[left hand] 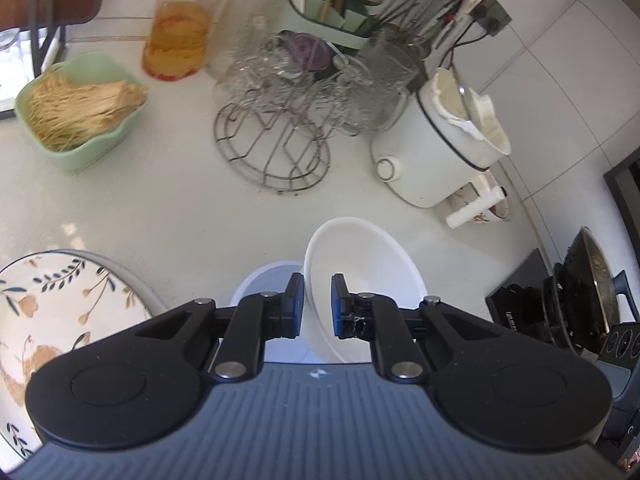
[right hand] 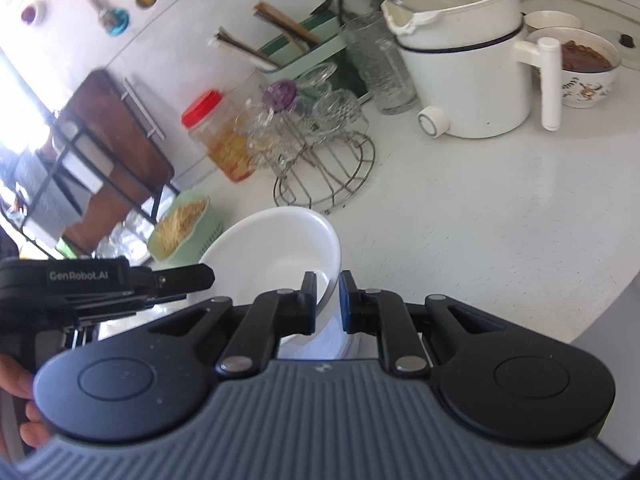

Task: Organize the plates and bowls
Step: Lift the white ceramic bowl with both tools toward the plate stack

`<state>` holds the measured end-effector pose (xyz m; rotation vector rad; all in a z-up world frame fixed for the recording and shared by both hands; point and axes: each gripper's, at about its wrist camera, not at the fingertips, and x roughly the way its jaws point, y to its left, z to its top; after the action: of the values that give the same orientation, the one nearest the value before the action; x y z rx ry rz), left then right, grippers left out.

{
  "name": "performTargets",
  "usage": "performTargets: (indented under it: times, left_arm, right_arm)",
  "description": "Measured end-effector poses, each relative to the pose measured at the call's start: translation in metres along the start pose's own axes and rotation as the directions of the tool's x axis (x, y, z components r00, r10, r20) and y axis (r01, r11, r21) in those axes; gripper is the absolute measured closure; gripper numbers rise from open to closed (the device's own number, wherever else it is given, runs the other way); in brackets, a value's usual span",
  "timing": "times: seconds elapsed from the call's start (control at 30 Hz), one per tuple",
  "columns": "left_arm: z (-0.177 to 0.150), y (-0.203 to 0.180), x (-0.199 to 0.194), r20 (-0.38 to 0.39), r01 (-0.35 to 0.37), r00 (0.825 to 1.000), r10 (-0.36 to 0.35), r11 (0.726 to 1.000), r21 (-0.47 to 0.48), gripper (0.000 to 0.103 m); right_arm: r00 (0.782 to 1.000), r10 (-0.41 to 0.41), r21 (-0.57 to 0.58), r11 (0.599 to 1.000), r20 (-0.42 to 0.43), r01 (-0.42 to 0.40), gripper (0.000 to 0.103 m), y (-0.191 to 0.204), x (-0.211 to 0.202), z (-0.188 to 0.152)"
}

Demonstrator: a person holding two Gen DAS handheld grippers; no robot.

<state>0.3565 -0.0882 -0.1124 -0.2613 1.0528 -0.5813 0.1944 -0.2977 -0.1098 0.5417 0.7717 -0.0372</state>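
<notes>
The left gripper (left hand: pixel 318 306) holds the rim of a white bowl (left hand: pixel 360 276) between its two blue pads, jaws narrowed onto the wall. The right gripper (right hand: pixel 327 302) clamps the opposite rim of the same white bowl (right hand: pixel 276 248), one finger inside and one outside. The bowl is tilted and raised above the white countertop (left hand: pixel 180 208). Directly beneath it sits a second, pale round dish (left hand: pixel 264 280), partly hidden by the left gripper; whether the two touch cannot be told. In the right wrist view the left gripper (right hand: pixel 192 276) reaches the bowl from the left side.

To the left of the left gripper lies a floral-patterned plate (left hand: pixel 60 300), flat on the countertop, its near part hidden by the gripper body.

Farther back stands a wire rack (left hand: pixel 276 144) loaded with clear glass cups. Left of it is a green basket (left hand: pixel 80 108) filled with pale dried strands. Right of it is a white electric pot (left hand: pixel 440 140) with a cracked lid edge. Behind the rack stands a red-lidded plastic jar (left hand: pixel 184 20) and a utensil holder (left hand: pixel 332 4) against the tiled wall. A dark wok (left hand: pixel 596 284) sits at the far right edge.
</notes>
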Motion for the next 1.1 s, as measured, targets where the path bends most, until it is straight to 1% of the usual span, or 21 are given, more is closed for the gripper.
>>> performTargets:
  times: [0.23, 0.43, 0.7, 0.73, 0.8, 0.83, 0.87, 0.93, 1.1]
  left_arm:
    - [-0.010, 0.010, 0.007, -0.009, -0.038, 0.999, 0.038, 0.999, 0.015, 0.088]
    - [-0.014, 0.015, 0.012, -0.019, -0.064, 0.998, 0.064, 0.998, 0.021, 0.088]
    - [-0.012, 0.017, 0.019, -0.036, -0.062, 0.997, 0.063, 0.998, 0.024, 0.087]
    - [-0.011, 0.017, 0.021, -0.041, -0.063, 0.997, 0.064, 0.998, 0.028, 0.087]
    - [-0.011, 0.018, 0.023, -0.046, -0.073, 0.996, 0.074, 0.997, 0.029, 0.086]
    - [-0.010, 0.018, 0.025, -0.052, -0.087, 0.995, 0.089, 0.996, 0.031, 0.081]
    - [-0.010, 0.019, 0.026, -0.055, -0.100, 0.993, 0.102, 0.994, 0.033, 0.080]
    - [-0.009, 0.021, 0.029, -0.058, -0.107, 0.992, 0.109, 0.994, 0.038, 0.077]
    - [-0.004, 0.027, 0.043, -0.075, -0.130, 0.988, 0.136, 0.988, 0.080, 0.077]
  right_arm:
    - [0.999, -0.016, -0.047, 0.999, -0.046, 0.014, 0.088, 0.004, 0.013, -0.010]
    - [0.998, -0.024, -0.083, 0.996, -0.060, 0.019, 0.088, 0.007, 0.023, -0.012]
    - [0.996, -0.034, -0.081, 0.996, -0.082, 0.028, 0.086, 0.005, 0.032, -0.013]
    - [0.996, -0.036, -0.078, 0.996, -0.085, 0.029, 0.085, 0.004, 0.032, -0.013]
    - [0.996, -0.038, -0.069, 0.997, -0.083, 0.032, 0.077, 0.001, 0.033, -0.013]
    - [0.996, -0.038, -0.064, 0.997, -0.079, 0.033, 0.070, -0.001, 0.033, -0.013]
    - [0.996, -0.038, -0.059, 0.998, -0.077, 0.033, 0.067, -0.003, 0.033, -0.013]
    - [0.996, -0.043, -0.041, 0.998, -0.081, 0.040, 0.067, -0.007, 0.035, -0.013]
    - [0.994, -0.025, 0.002, 1.000, -0.106, 0.025, 0.068, -0.014, 0.046, -0.015]
